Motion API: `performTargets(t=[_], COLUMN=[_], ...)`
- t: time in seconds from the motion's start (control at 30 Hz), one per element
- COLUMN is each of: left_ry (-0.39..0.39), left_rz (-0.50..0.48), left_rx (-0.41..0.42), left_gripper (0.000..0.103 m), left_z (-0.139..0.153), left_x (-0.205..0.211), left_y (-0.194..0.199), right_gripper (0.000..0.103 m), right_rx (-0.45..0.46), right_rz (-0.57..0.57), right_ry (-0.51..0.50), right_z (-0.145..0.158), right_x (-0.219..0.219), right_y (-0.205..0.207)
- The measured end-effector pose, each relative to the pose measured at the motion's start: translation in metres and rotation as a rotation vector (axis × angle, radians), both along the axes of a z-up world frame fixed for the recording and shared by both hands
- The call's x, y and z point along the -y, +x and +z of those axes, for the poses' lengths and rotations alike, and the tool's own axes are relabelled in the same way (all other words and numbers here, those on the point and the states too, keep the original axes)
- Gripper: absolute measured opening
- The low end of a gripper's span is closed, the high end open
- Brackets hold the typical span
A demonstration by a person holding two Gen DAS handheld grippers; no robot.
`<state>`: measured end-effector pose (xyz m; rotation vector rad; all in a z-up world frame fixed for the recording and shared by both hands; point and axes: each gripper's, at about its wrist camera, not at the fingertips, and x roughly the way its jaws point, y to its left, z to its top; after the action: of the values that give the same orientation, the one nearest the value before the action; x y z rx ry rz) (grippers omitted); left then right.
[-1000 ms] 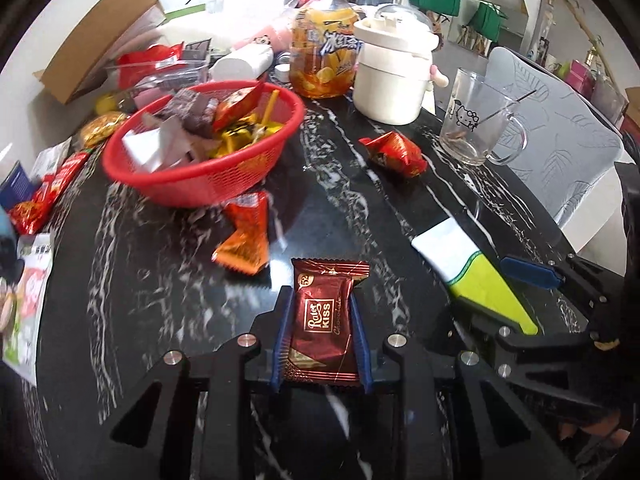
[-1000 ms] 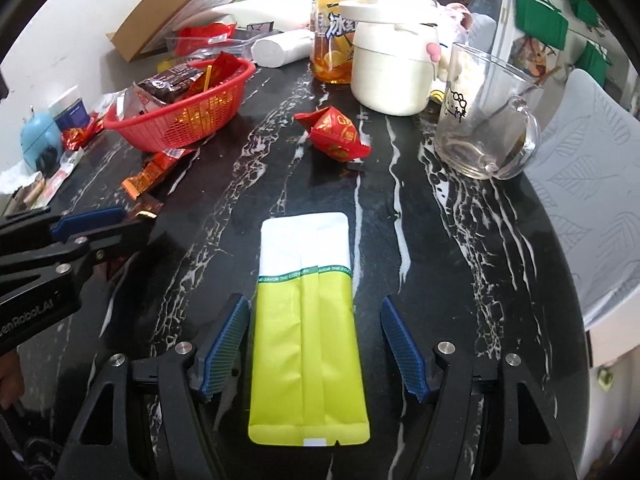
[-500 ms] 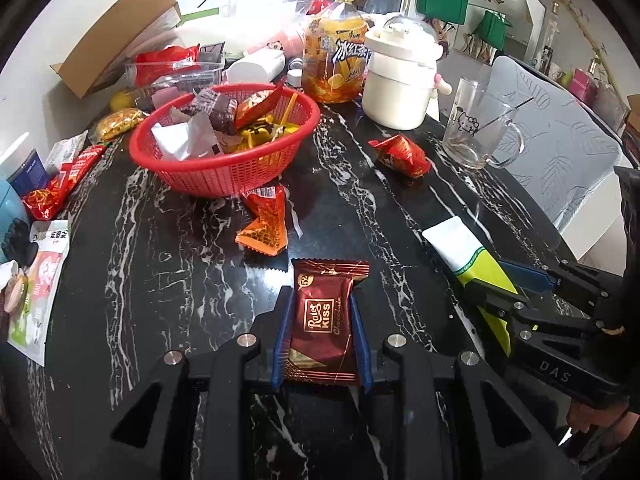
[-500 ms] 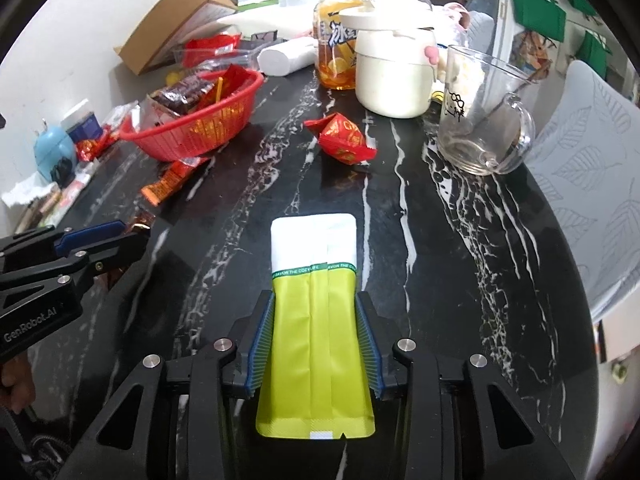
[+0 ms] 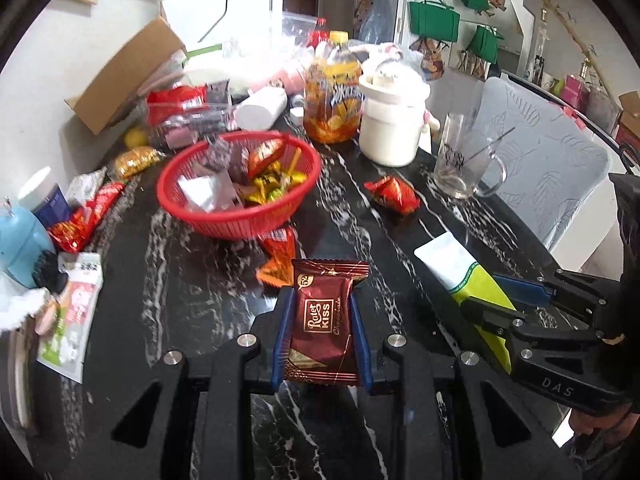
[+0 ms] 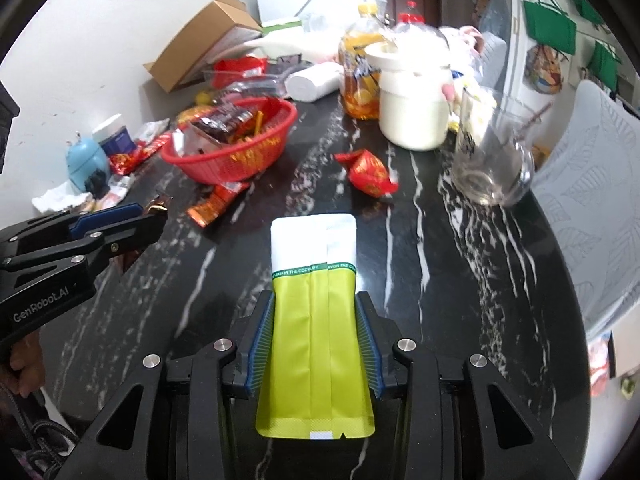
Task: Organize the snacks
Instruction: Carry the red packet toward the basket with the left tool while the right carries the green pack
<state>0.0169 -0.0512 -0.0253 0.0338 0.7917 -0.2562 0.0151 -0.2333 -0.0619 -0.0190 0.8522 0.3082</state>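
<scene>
Two snack packets are held at this moment, one in each claw. In the left claw (image 5: 322,336) sits a dark red chocolate packet (image 5: 322,322) printed "Ruler KISS Chocolate", with crimped ends and gold corner marks; the blue pads press its two long sides, and it stands clear above the tabletop (image 5: 180,320). Its lower edge lies over the claw's black frame, so what is under it cannot be seen. The right claw (image 6: 314,344) is clamped on a long flat sachet (image 6: 314,320), white at the far end and lime green at the near end, with a thin green printed band across it where the colours meet. Both ribbed pads press on the green part, and the white end juts out ahead over the black, white-veined surface. From the left wrist view the same sachet shows only partly, its green half hidden behind the other claw's fingers.

Further out, a red mesh basket (image 5: 240,196) holds a jumble of wrappers that blur together; a silver foil packet and some yellow-green sweets can be made out, little else. An orange wrapper (image 5: 278,256) lies just beside the basket's near rim, half hidden behind the chocolate packet. A red foil packet (image 6: 370,172) lies alone between the basket and a clear glass mug (image 6: 492,156). Behind stand a white lidded pot (image 6: 412,100) and an orange drink bottle (image 5: 332,100), both smeared by motion. At the left edge of the right wrist view a hand (image 6: 24,368) is cut off by the frame.
</scene>
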Motion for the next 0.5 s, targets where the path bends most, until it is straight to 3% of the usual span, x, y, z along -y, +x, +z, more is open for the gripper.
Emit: performTargets(t=[0.5], left_ry=[-0.037], left_rz=[0.049], left_rx=[0.091], left_gripper=[0.027], left_z=[0.041], left_x=[-0.023], left_y=[0.033], right_gripper=[0.039], right_rx=[0.106], right_rz=[0.099], right_ry=[0.068], right_z=[0.052], right_x=[-0.021], right_y=[0.044])
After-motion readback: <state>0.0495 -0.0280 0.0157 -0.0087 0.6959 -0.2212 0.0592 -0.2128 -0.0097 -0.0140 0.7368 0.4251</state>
